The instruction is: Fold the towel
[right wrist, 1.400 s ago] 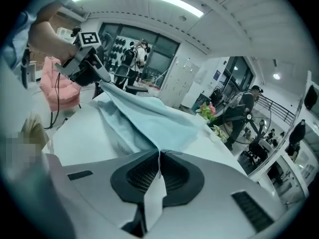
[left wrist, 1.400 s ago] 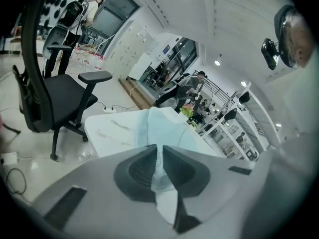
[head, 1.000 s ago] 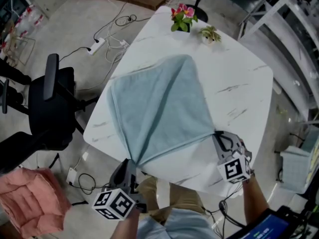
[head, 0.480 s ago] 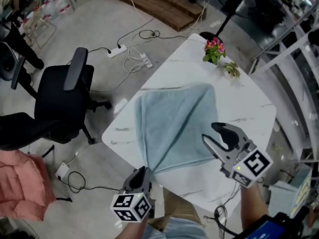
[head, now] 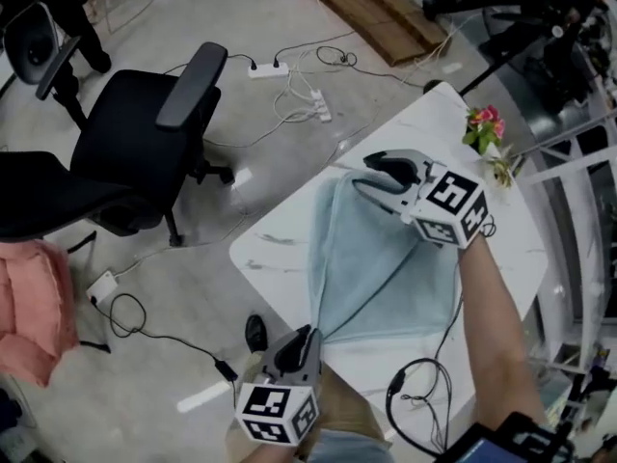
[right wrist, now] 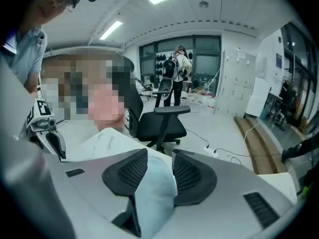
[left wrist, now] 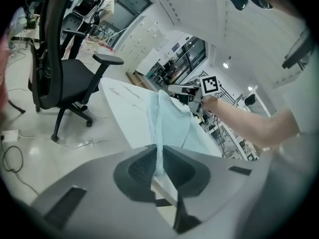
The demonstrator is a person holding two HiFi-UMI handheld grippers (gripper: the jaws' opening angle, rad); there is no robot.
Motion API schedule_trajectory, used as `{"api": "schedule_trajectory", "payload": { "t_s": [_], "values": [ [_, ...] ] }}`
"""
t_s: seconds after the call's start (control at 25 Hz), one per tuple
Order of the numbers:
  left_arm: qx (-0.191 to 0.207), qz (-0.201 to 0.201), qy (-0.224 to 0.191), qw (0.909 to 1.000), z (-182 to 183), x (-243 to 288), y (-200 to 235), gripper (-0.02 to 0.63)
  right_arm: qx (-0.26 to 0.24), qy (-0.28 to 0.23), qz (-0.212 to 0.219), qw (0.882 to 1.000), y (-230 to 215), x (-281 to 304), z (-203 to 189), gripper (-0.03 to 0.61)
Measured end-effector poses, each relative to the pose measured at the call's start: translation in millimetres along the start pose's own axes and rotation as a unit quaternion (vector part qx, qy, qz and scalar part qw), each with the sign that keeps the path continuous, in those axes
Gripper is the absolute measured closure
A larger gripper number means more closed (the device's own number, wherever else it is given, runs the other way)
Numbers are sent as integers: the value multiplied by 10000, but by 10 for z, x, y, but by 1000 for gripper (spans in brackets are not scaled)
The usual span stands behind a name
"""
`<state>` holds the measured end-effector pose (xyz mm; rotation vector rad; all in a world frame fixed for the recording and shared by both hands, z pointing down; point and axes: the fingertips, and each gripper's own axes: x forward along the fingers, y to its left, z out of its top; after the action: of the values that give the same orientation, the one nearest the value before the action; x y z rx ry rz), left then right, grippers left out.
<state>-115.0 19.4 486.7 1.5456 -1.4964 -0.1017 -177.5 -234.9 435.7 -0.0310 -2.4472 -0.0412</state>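
Towel (head: 386,268), soft pale-blue terry fanning out from a pinched corner, lies on a white marble-veined counter (head: 275,254) above a grey concrete floor (head: 193,258). A black office chair (head: 125,152) stands nearby. The left gripper (head: 307,338) fingers clamp the near corner. The right gripper (head: 366,174) fingers stand apart, just narrowing, with far-corner cloth between them.

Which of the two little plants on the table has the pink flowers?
The plant nearer the table's far corner; its neighbour shows only pale leaves.
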Motion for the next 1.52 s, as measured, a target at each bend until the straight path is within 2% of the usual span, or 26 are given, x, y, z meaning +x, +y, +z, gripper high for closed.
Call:
{"api": "schedule_trajectory", "payload": {
  "t_s": [0.08, 0.16, 0.24, 0.44, 0.52, 0.6, 0.68, 0.84, 0.92, 1.04, 1.12, 1.2, 1.28, 1.36, 1.52],
  "values": [
    [-2, -10, 2, 10000, 3, 3, -24, 572, -104, 338, 250, 9991, -34, 120, -110, 412],
    [-26, -22, -2, 10000, 21, 6, -35, 572, -374, 736, 416, 9957, -35, 202, -235, 541],
    [-47, -29, -10, 10000, 50, 1, -34, 572, -588, 800, 433, 9941, -32, 213, -243, 558],
    [130, -102, -165, 9997, 161, -121, -164, 572, -817, -367, -126, 9959, -12, -7, 329, 560],
    [182, -115, -162, 9996, 150, -188, -213, 572, -1026, -562, -250, 9928, 34, 44, 478, 560],
    [147, -102, -121, 9998, 127, -212, -210, 572, -1167, -473, -148, 9919, 88, 212, 482, 560],
    [73, -48, -149, 9999, 162, -200, -174, 572, -1126, -205, 120, 9934, 120, 328, 373, 554],
    [38, -36, -156, 9999, 202, -170, -111, 572, -561, 340, 899, 9938, 104, 231, 95, 397],
    [16, -43, -130, 9999, 167, -154, -97, 572, -495, 538, 1085, 9914, 73, 237, 7, 372],
    [103, -45, -191, 9998, 95, -126, -76, 572, -778, 941, 1210, 9851, 86, 359, -167, 375],
    [124, -19, -165, 9998, 92, -122, -88, 572, -1049, 1104, 1244, 9805, 117, 405, -249, 526],
    [116, -5, -119, 9999, 137, -144, -122, 572, -1138, 882, 1131, 9831, 123, 369, -160, 541],
    [148, 3, -130, 9998, 188, -175, -141, 572, -1161, 310, 860, 9890, 86, 302, 61, 538],
    [177, 35, -187, 9997, 221, -198, -127, 572, -1261, -89, 606, 9901, 62, 296, 252, 528],
    [100, 145, -284, 9994, 249, -215, -49, 572, -1397, -181, 417, 9891, 91, 506, 328, 525]
  ]
}}
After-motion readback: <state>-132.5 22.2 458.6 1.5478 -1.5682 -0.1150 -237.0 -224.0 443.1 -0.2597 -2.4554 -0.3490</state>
